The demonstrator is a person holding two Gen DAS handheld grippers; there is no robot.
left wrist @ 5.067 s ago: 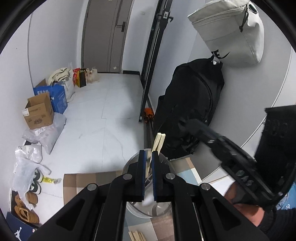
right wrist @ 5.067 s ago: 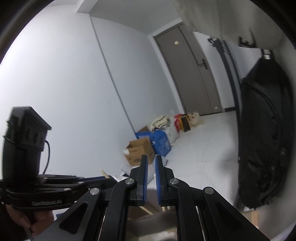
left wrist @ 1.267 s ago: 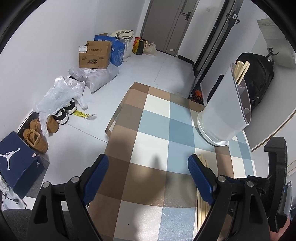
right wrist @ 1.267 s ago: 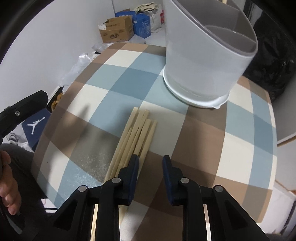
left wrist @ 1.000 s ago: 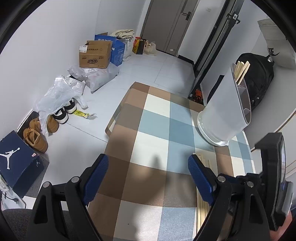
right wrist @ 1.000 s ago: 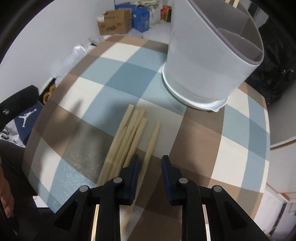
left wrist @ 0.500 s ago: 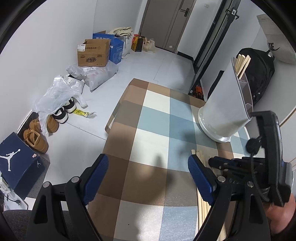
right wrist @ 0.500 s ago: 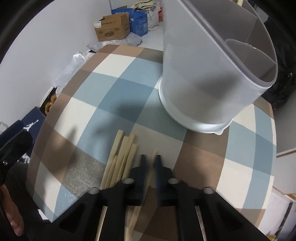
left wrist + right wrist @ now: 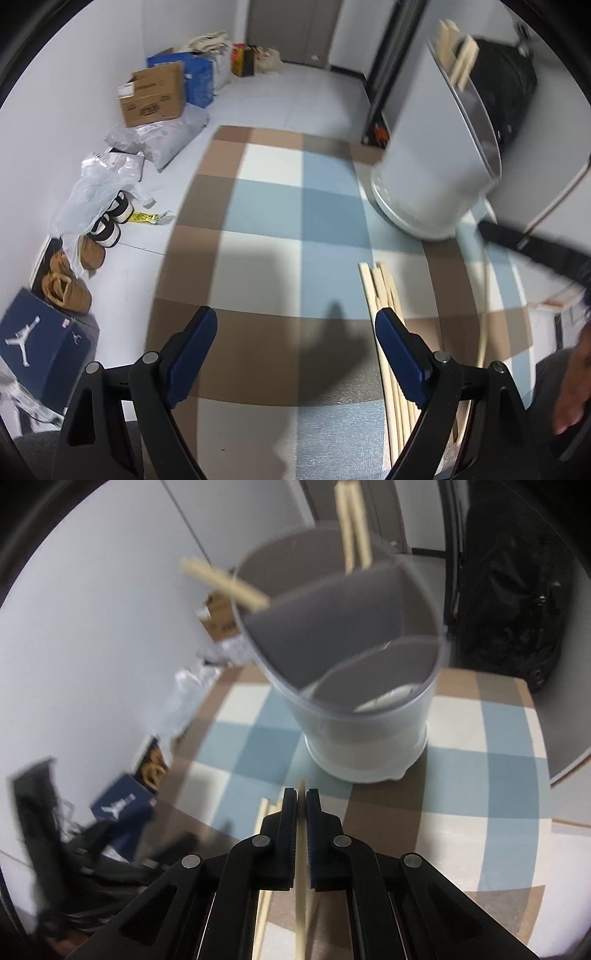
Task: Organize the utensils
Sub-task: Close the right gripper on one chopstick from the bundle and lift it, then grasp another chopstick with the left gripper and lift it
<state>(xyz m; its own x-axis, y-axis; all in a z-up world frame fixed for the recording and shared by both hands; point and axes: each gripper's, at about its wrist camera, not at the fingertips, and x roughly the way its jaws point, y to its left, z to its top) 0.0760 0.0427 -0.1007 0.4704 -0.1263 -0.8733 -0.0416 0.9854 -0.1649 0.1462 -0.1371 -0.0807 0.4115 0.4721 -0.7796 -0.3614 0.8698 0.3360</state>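
Your right gripper [image 9: 301,805] had its jaws pinched tight on one thin wooden chopstick [image 9: 301,867]. The stick ran straight back between the two blue pads, and its tip poked out just past them. You held it up above the checked tablecloth [image 9: 480,760], with the tip pointing at the white utensil holder [image 9: 369,746].

The holder stood upright on the cloth, ahead of your right gripper. It had walls inside that split it into parts. A few chopsticks [image 9: 352,528] already stood in the back part and stuck up over the rim. One more stick [image 9: 225,585] leaned out over the left side of the rim. The front part had something pale at the bottom, but you could not tell what it was.

Your left gripper [image 9: 295,347] had its jaws spread wide apart and held nothing. It hung over the brown and blue squares of the cloth. A bunch of loose chopsticks [image 9: 384,295] lay flat on the cloth, and the right blue pad [image 9: 397,354] sat over them. From this side the holder [image 9: 432,155] was up and to the right, well apart from the left gripper.

On the floor to the left were a cardboard box [image 9: 153,96], some shoes [image 9: 107,221] and a dark blue shoe box [image 9: 40,347]. A black backpack [image 9: 509,602] sat behind the holder on the right.
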